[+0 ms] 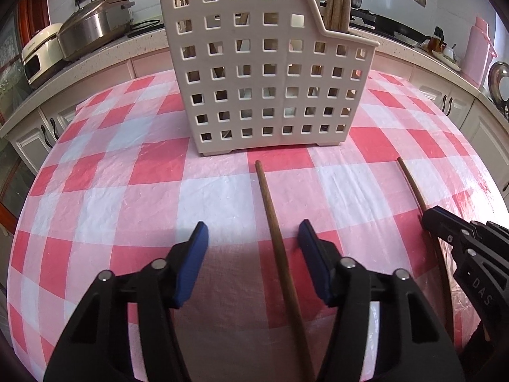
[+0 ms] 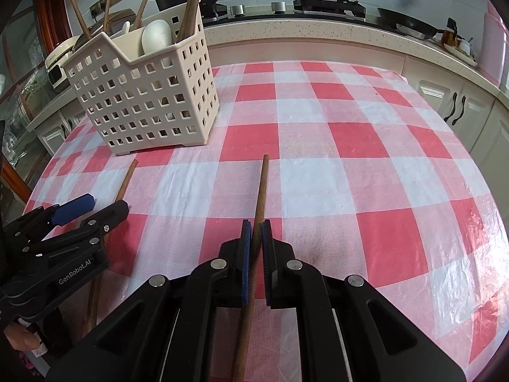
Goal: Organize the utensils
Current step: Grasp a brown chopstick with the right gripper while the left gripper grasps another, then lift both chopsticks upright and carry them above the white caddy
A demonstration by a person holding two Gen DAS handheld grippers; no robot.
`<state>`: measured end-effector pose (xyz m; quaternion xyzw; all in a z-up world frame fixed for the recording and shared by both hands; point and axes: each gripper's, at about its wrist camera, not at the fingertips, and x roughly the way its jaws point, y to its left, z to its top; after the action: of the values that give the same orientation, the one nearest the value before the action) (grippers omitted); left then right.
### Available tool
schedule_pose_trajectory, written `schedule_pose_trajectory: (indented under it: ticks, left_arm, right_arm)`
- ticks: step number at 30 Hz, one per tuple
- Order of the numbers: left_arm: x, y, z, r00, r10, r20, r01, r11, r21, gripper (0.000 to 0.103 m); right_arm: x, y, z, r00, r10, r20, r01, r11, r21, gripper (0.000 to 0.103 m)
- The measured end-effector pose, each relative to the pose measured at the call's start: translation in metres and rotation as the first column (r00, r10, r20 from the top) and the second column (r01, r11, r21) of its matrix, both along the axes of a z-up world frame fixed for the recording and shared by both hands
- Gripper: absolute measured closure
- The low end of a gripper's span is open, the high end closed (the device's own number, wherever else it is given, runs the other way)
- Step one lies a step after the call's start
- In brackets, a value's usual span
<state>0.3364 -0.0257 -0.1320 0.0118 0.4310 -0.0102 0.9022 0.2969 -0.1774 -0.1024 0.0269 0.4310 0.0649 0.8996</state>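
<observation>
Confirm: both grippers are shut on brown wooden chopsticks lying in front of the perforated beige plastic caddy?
Only partly. The right gripper is shut on its brown wooden chopstick. In the left wrist view, the left gripper merely straddles the other chopstick, pads clear, before the caddy.

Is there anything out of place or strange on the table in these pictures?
Two wooden chopsticks are not in the holder yet. One chopstick lies on the checked cloth between the open fingers of the left gripper, nearer one pad. The other chopstick is clamped in the right gripper. Nothing looks spilled or damaged.
</observation>
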Motion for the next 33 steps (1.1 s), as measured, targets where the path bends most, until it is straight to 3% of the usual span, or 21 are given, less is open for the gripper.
schedule_pose_trajectory:
  ticks: [14, 25, 33]
  left_arm:
    - [-0.005, 0.0, 0.001, 1.0, -0.008, 0.012, 0.008, 1.0, 0.004, 0.093]
    - [-0.012, 0.005, 0.002, 1.0, -0.013, 0.02, 0.013, 0.999, -0.031, 0.096]
    - [-0.023, 0.012, 0.02, 0.998, -0.005, 0.068, 0.008, 0.999, -0.04, 0.097]
  right_arm:
    - [0.0, 0.001, 0.0, 1.0, -0.009, 0.001, 0.009, 1.0, -0.018, 0.096]
    - [-0.004, -0.001, 0.002, 1.0, -0.018, 0.015, 0.018, 1.0, -0.011, 0.096]
    - [-0.013, 0.006, 0.019, 0.998, -0.004, 0.068, 0.004, 1.0, 0.0, 0.096]
